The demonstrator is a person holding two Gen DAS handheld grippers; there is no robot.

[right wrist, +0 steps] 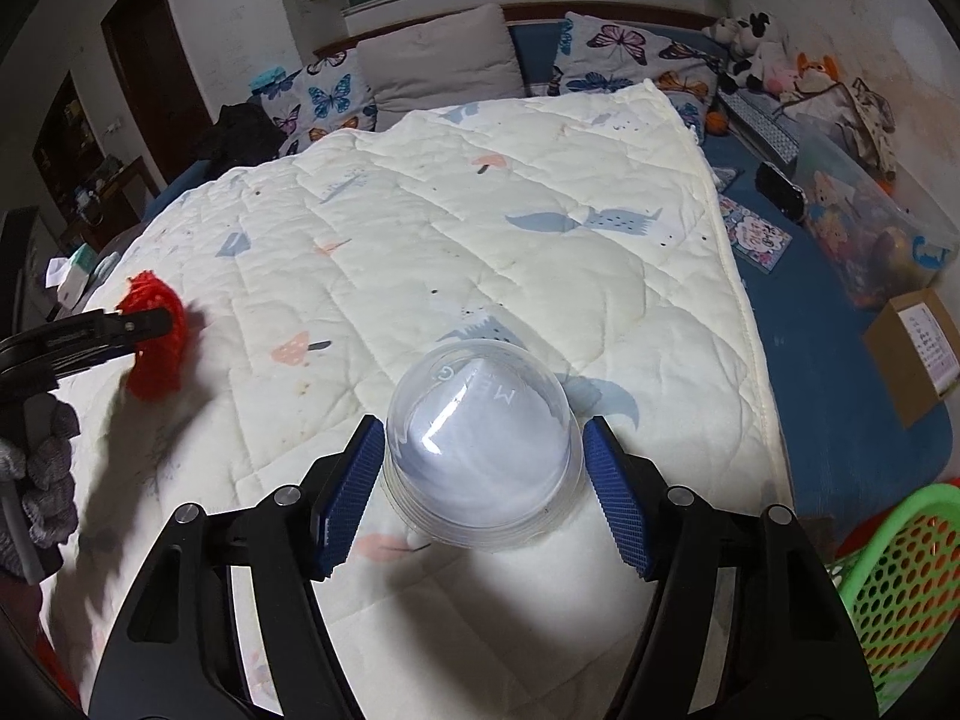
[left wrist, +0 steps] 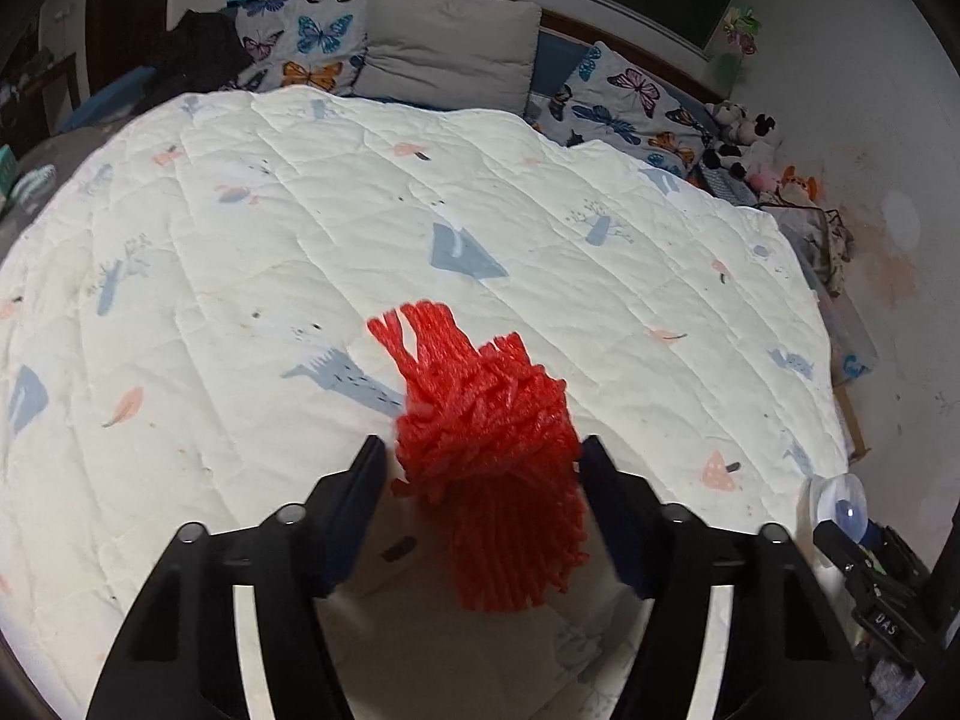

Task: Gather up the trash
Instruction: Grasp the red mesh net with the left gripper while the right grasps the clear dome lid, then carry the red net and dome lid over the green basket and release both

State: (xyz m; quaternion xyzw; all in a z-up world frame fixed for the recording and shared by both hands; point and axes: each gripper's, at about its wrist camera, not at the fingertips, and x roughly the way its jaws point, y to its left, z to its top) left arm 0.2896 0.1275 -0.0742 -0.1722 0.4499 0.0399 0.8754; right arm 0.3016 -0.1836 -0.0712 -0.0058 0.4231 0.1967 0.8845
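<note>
Red foam netting (left wrist: 486, 450) — crumpled, frayed — gripped by left fingers (left wrist: 366, 468); right fingers (right wrist: 606, 480) clasp clear dome lid (right wrist: 480, 450).

Both grippers' fingers (left wrist: 372, 468) half-spread.

- Foam fruit net (left wrist: 489, 462): bright red.
- Quilt (left wrist: 300, 210): cream, printed with grey-blue animals and pink mushrooms.
- Dome lid (right wrist: 480, 450): clear plastic.
- Pillows (left wrist: 300, 42): grey-white with multicoloured butterflies.
- Basket (right wrist: 900, 588): green mesh.
- Right gripper (right wrist: 483, 486) pads: blue.
</note>
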